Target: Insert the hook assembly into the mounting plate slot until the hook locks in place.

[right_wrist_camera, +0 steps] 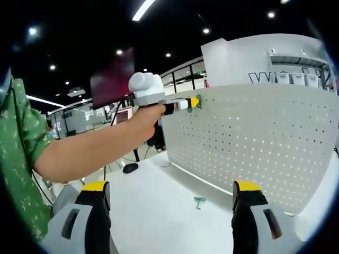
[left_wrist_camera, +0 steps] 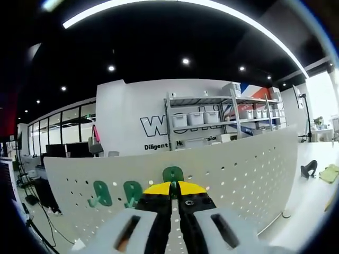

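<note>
White pegboard [left_wrist_camera: 249, 174] stands on the worktop [right_wrist_camera: 159, 222], two green hooks [left_wrist_camera: 101, 193] already hanging at 9 o'clock. Left tool [left_wrist_camera: 175, 186], jaws closed on a green hook [left_wrist_camera: 172, 174], should press straight in until it locks. Right tool [right_wrist_camera: 170, 197] is wide open and holds nothing; a spare hook [right_wrist_camera: 199, 201] lies below.

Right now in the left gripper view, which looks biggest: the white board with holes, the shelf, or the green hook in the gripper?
1. Board
2. Shelf, though it stands farther away
3. Green hook, partly hidden by the left gripper
</note>
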Demonstrator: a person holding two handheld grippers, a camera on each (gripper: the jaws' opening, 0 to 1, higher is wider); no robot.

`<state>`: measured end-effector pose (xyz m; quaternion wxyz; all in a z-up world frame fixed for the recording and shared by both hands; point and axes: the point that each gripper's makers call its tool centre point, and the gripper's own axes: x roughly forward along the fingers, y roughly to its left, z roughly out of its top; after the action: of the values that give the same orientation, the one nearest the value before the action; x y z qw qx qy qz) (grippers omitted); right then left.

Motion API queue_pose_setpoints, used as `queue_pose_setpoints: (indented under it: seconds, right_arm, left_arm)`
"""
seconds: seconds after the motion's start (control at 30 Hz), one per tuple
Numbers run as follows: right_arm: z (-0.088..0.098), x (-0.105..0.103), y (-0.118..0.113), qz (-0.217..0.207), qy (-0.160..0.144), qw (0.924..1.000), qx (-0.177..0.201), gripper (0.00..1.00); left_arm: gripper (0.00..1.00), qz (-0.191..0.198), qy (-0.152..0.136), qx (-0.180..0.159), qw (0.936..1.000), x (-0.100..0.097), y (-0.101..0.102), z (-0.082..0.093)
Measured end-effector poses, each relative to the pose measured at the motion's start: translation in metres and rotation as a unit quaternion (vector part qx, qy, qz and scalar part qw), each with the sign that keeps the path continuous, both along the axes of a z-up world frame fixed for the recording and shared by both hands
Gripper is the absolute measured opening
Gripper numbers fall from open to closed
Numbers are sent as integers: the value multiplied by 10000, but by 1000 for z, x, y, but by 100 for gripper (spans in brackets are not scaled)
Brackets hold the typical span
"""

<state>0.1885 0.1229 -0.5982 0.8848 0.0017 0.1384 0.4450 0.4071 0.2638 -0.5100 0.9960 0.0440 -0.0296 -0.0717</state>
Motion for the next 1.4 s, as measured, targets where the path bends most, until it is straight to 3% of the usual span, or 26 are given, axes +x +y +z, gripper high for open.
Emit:
queue_pose_setpoints:
  seconds: [1.4]
  right_arm:
    - [-2,1,-2,-13,66,10000,31,97]
  left_arm:
    - [3,70,88,26,9999,4,2,-8]
